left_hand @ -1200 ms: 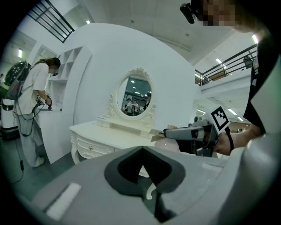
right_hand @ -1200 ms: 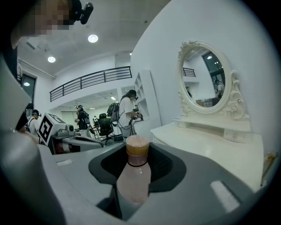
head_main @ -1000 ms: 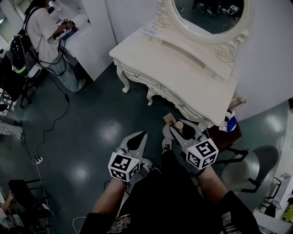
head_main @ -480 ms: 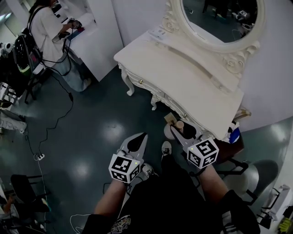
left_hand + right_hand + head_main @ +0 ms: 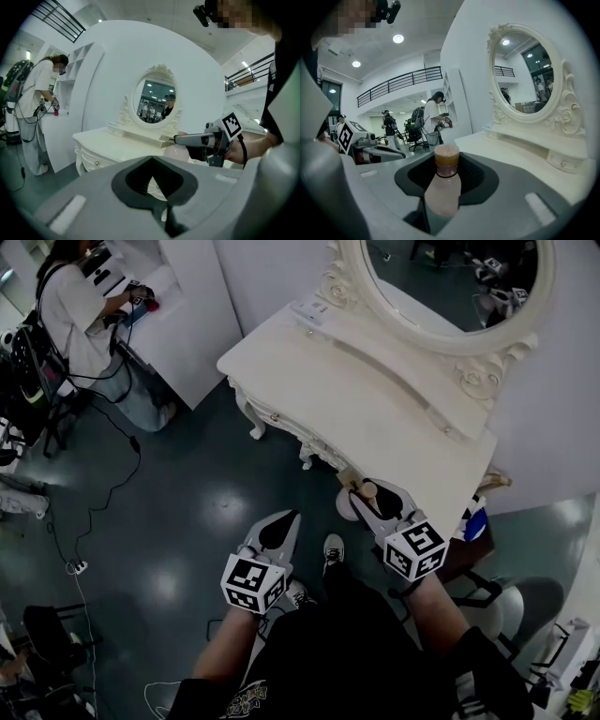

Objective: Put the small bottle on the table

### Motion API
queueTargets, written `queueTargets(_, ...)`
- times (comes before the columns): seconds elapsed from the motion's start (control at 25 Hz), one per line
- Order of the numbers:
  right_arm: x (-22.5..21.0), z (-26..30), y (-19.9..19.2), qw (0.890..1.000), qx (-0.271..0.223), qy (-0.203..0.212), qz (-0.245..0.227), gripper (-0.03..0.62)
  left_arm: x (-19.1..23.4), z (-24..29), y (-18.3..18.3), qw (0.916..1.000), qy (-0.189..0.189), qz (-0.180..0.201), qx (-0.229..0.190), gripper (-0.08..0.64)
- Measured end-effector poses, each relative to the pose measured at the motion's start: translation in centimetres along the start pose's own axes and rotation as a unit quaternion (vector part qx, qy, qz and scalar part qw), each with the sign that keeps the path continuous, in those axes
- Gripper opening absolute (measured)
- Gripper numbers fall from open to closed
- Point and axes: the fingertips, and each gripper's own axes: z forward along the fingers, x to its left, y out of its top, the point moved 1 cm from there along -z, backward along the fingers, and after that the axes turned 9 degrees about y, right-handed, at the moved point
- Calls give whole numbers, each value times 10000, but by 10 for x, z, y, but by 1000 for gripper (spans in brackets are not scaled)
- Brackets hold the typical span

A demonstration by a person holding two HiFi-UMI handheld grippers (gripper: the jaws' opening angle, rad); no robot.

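Bottle [image 5: 443, 187] base hidden inside right gripper [image 5: 371, 503] jaws clamping it, left gripper [image 5: 284, 524] jaws together, empty

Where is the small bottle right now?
In the head view, the small bottle sits in the right claw, by the front edge of the white dressing table, not yet on it.

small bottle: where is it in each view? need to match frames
Head view: small bottle lower centre-right, held in the right gripper tongs, by the dressing table front edge.
Left gripper view: right of centre, under those tongs.
Right gripper view: bottom centre, upright between the tongs.
Shared landmark: the oval mirror.
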Motion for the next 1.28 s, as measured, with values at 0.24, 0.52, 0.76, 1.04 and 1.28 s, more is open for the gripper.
queueTargets(0.24, -31, 6, 4, 10000, 9, -61, 78, 166, 2, 28, 8, 10000, -36, 11, 58, 0)
queueTargets(0.52, -63, 16, 8, 9999, 56, -66, 102, 166, 7, 58, 17, 10000, 1, 4, 70, 0)
queueTargets(0.76, -83, 22, 16, 9999, 78, -50, 84, 166, 11, 79, 28, 10000, 37, -3, 28, 0)
queueTargets(1.04, -109, 29, 28, 9999, 83, 30, 54, 166, 8, 101, 44, 9999, 107, 24, -36, 0)
queueTargets(1.28, -116, 32, 38, 9999, 77, 153, -10, 166, 6, 103, 57, 9997, 226, 92, -101, 0)
